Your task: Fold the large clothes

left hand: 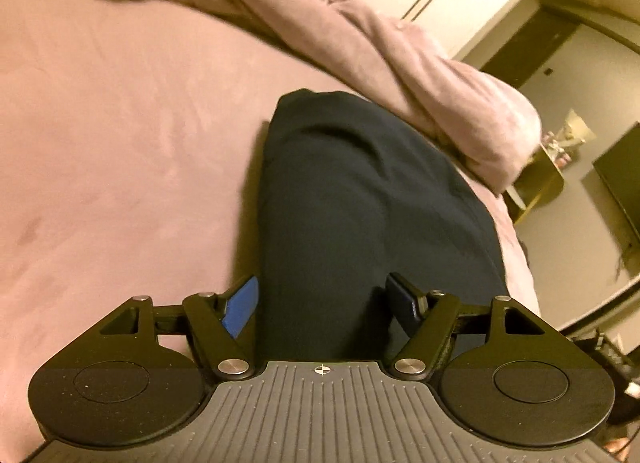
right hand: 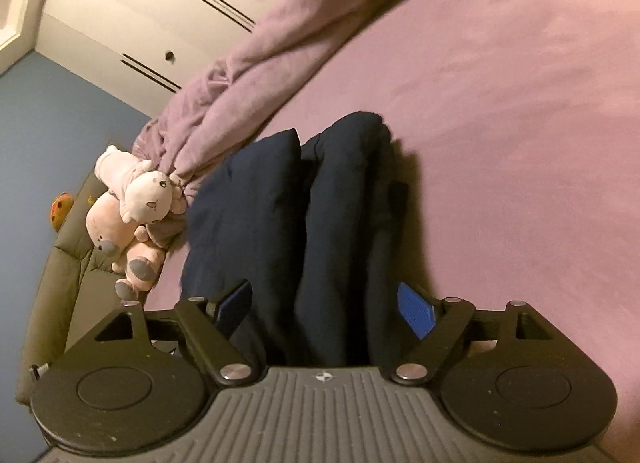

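1. Frankly, my first worry is on the left: the left claw (left hand: 324,295) straddles the near end of the garment (left hand: 360,191), jaws wide. I cannot tell whether the pads press the cloth or only flank it. If they merely flank it, any lift would leave the cloth behind and the fold would slump.
2. From that view the garment runs away from the claw across the bed (left hand: 120,123). Its far end lies close to the duvet (left hand: 400,63) on the right, so a sloppy swing could drag the two together.
3. On the right, the right claw (right hand: 326,303) stands open around the same garment, bunched in thick upright folds. The right pad seems clear of the cloth, so I judge nothing is held.
4. Closing there could catch only some layers and pull the stack apart.
5. The toys (right hand: 132,215) sit just left of the garment; a leftward sweep might knock them.
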The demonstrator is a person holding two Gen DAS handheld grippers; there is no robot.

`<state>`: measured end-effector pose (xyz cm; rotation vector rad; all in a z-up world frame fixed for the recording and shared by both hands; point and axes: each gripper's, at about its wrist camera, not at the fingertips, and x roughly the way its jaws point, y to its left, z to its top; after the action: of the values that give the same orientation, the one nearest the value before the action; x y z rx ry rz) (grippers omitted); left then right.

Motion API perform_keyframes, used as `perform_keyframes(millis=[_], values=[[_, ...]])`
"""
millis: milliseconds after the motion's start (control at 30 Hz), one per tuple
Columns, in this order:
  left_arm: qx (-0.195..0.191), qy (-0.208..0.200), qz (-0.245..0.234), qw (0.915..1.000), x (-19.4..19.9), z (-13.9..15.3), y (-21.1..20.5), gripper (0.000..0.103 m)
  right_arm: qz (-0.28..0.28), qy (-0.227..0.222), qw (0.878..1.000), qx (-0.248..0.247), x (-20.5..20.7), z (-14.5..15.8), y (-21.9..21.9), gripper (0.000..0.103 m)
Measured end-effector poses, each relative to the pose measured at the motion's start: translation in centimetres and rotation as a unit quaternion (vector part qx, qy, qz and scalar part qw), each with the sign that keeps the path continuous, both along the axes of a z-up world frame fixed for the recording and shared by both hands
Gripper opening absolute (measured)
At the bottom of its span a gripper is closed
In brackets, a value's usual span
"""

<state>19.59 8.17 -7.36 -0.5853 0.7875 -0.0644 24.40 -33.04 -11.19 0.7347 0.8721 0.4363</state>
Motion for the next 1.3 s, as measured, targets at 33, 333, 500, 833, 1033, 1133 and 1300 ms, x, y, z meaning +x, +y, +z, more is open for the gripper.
perform_keyframes(millis=[33,333,500,833,1033,1133,1300], values=[[0.004,0.0,-0.004,1.0,-1.4,0.2,-0.3,0.076,-0.004,-0.006,1.0,0.002,-1.9,0.5,-0.7,0.081],[0.034,0.03,-0.01,0.9989,-5.9,-0.2,-2.8,0.078,0.042,-0.124,0.988,-0.081,-10.4,5.4,3.1,0.063],[0.085,0.054,-0.014,0.9948,-5.5,-0.6,-4.8,0.083,0.045,-0.062,0.968,-0.241,-8.0,2.9,6.9,0.047],[0.146,0.064,-0.01,0.9871,-5.8,-0.6,-5.9,0.093,0.041,-0.066,0.936,-0.345,-8.1,1.9,9.0,0.068],[0.209,0.063,-0.01,0.9758,-9.1,1.7,-7.3,0.094,0.018,-0.051,0.929,-0.365,-10.0,3.2,9.0,0.091],[0.248,0.053,-0.009,0.9671,-11.5,3.0,-8.4,0.096,0.014,-0.031,0.922,-0.386,-12.7,4.0,8.9,0.099],[0.247,0.068,-0.01,0.9667,-14.3,3.6,-8.8,0.096,0.036,-0.019,0.916,-0.398,-16.5,4.9,9.2,0.099]])
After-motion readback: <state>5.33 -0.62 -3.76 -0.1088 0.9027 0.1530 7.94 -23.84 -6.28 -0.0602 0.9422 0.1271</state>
